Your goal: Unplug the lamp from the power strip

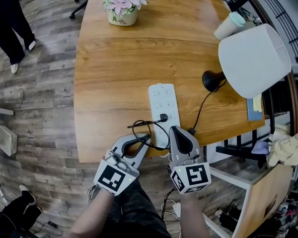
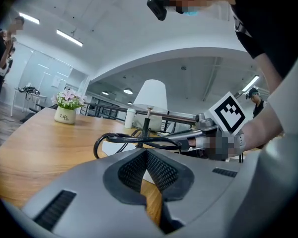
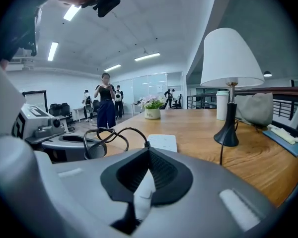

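Note:
A white power strip (image 1: 164, 104) lies on the wooden table (image 1: 114, 83) near its front edge. A black plug (image 1: 163, 117) sits in its near end, and its black cord (image 1: 140, 127) loops to the left. The lamp has a white shade (image 1: 253, 58) and a black base (image 1: 212, 80); its cord (image 1: 201, 108) runs toward the front edge. My left gripper (image 1: 149, 137) is shut and empty, its tips (image 2: 147, 151) just short of the cord loop (image 2: 139, 140). My right gripper (image 1: 174, 129) is shut too, with its tips (image 3: 149, 150) over the strip's near end (image 3: 161, 143).
A flower pot (image 1: 123, 6) stands at the table's far side and a white cup (image 1: 229, 25) beside the lamp. A low shelf with cloth (image 1: 286, 150) is right of the table. A person (image 1: 7, 24) stands on the floor at the far left.

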A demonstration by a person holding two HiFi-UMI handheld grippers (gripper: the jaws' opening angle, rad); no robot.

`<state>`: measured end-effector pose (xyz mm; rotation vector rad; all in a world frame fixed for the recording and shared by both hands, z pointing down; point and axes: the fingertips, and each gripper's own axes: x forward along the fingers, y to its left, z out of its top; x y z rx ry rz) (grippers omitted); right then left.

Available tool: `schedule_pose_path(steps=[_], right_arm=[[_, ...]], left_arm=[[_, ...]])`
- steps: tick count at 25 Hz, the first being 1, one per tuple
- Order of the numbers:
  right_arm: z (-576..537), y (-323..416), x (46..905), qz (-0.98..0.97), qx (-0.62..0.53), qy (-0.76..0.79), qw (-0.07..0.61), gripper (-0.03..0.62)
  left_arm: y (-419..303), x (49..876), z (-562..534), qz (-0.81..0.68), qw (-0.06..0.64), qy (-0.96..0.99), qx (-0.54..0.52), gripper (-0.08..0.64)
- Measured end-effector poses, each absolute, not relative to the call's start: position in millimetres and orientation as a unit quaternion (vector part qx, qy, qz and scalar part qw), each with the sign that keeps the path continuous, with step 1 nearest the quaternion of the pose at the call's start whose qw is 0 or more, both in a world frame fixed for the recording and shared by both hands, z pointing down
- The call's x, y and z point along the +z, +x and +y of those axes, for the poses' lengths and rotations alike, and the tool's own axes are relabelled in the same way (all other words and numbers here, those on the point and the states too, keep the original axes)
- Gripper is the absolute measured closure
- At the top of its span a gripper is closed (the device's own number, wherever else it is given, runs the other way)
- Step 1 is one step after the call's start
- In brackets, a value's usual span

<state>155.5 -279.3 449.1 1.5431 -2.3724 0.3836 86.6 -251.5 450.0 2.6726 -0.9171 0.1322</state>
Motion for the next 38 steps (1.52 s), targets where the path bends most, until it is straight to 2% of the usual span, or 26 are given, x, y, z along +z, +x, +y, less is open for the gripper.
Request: schedule_pose_path(steps=[14,26,38], right_arm=[[-298,149,465,-0.821,0.178,0.496,0.217,0.524],[-304,140,474,-0.824,0.210,0.457,0.261,0.507],[-308,135,475,-0.823,0.243,0.446,0.255,0.489]], left_arm=[[116,471,-266,-0.268,0.123,0.947,0.128,0.563],[123,481,-278,-0.261,0.118,0.942,0.175,0.563],[126,488,-280,-0.254,0.096,0.939,0.209,0.563]])
